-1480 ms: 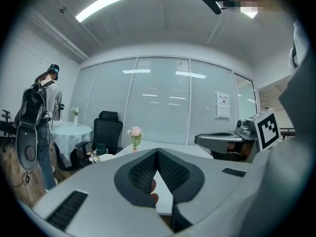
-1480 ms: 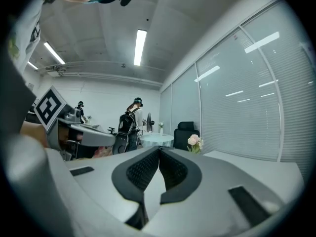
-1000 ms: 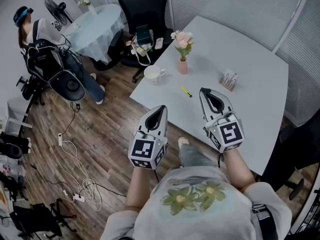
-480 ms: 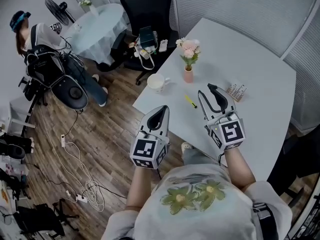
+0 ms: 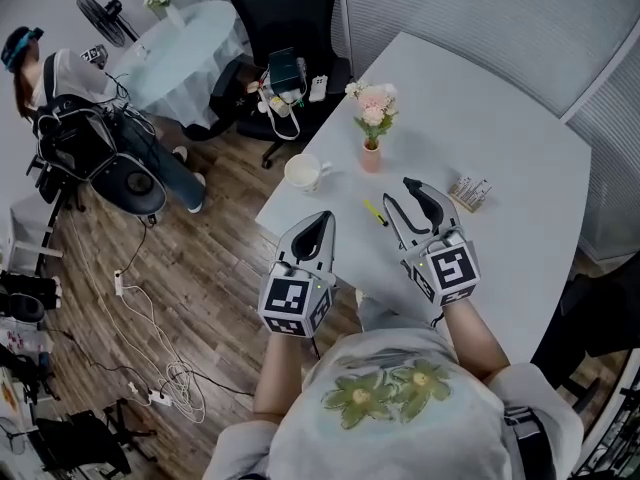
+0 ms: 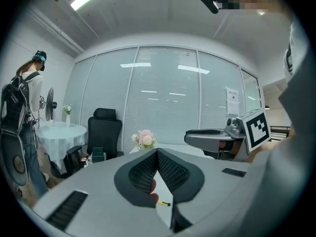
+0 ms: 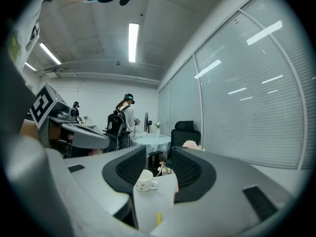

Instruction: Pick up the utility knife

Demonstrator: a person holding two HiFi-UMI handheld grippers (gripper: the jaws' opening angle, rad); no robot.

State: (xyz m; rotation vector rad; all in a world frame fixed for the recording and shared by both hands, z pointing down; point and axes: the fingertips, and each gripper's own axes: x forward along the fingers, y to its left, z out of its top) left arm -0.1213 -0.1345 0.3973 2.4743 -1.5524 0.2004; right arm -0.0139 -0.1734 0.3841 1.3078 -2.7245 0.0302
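Utility knife: the small yellow utility knife (image 5: 374,213) lies flat on the pale grey table (image 5: 500,138), toward its left side. It sits between the white ceramic mug (image 5: 303,172) and the right hand-held gripper (image 5: 404,192), and nothing touches it.
Right hand-held gripper: it hovers over the near part of the table, just right of the knife. Its jaws stand wide and have just been opening, with nothing between the pads. In its own view the knife and the mug show through the gap, on the table ahead.
Left hand-held gripper (image 5: 322,218): its jaws are pressed together and empty, at the table's near-left edge.
Mug: it stands by the table's left corner, left of the knife.
Vase: the small pink vase (image 5: 371,155) of pink flowers stands upright just beyond the knife.
Box: a small tan box (image 5: 468,193) sits right of the right jaws.
Far left: a black office chair (image 5: 290,13) and a person with a backpack (image 5: 60,88).
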